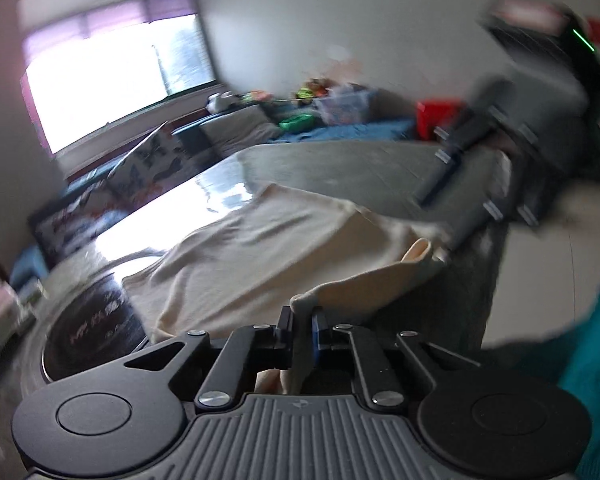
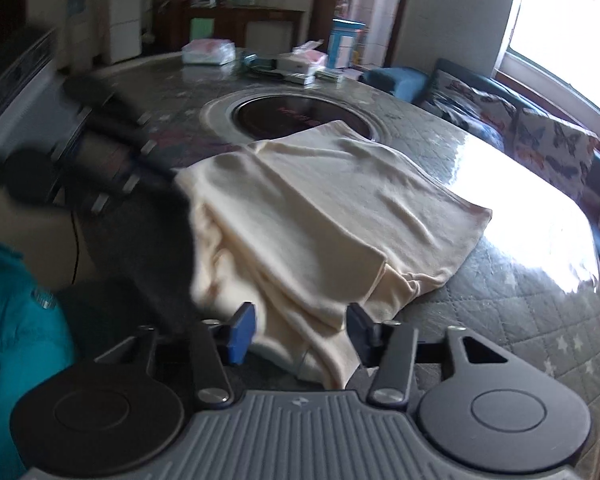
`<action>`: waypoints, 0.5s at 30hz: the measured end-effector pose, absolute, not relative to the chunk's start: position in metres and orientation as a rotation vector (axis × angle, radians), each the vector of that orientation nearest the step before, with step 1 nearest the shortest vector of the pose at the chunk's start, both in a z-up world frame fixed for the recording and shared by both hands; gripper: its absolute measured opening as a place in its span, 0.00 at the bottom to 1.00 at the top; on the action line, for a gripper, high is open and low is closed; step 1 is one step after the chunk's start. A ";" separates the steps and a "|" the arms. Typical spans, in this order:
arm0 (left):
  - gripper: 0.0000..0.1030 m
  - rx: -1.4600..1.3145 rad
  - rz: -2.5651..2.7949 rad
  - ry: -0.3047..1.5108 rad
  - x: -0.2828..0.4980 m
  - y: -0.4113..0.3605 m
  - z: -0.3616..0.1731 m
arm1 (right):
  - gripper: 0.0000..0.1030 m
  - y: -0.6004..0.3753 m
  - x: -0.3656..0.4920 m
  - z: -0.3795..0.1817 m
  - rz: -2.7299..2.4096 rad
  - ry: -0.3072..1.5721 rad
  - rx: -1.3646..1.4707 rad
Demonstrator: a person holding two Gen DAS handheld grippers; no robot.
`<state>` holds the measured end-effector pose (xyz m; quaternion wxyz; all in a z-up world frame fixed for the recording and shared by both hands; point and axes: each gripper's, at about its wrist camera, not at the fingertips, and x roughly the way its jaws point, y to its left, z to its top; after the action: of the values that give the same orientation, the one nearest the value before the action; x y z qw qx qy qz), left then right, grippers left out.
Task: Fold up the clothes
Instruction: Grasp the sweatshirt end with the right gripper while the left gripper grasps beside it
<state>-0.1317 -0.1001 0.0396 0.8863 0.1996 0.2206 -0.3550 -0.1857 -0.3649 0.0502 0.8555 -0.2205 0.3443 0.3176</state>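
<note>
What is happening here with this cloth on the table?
A person is folding a cream garment on a round table, with tongs in each hand. The left tongs are shut on an edge of the garment and hold it up off the table. The right tongs are open, with fabric lying between the fingers but not pinched. Part of the garment is already doubled over; the fold is not finished.

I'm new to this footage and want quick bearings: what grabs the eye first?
The cream garment sprawled half-folded across the quilted table. The left gripper has its jaws clamped on a cloth edge, while the right gripper gapes open over the near hem.
</note>
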 end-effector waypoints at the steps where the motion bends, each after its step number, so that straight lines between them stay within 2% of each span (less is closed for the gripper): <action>1: 0.09 0.376 -0.728 0.472 -0.124 -0.098 0.044 | 0.56 -0.364 -0.189 0.050 0.674 0.718 -0.482; 3: 0.09 0.316 -0.721 0.499 -0.110 -0.097 0.047 | 0.61 -0.360 -0.190 0.048 0.682 0.691 -0.511; 8: 0.09 0.273 -0.709 0.528 -0.095 -0.098 0.047 | 0.58 -0.345 -0.181 0.037 0.698 0.628 -0.525; 10: 0.09 0.269 -0.706 0.536 -0.096 -0.096 0.045 | 0.51 -0.341 -0.172 0.030 0.693 0.630 -0.522; 11: 0.10 0.273 -0.701 0.541 -0.098 -0.095 0.044 | 0.43 -0.340 -0.166 0.026 0.684 0.646 -0.516; 12: 0.13 0.279 -0.696 0.547 -0.100 -0.094 0.042 | 0.29 -0.340 -0.161 0.023 0.675 0.666 -0.503; 15: 0.17 0.322 -0.680 0.537 -0.113 -0.089 0.037 | 0.16 -0.345 -0.150 0.023 0.667 0.696 -0.433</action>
<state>-0.1132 -0.0887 0.0374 0.8950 0.1555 0.2592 -0.3281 -0.1503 -0.3451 0.0226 0.8636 -0.2067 0.3319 0.3184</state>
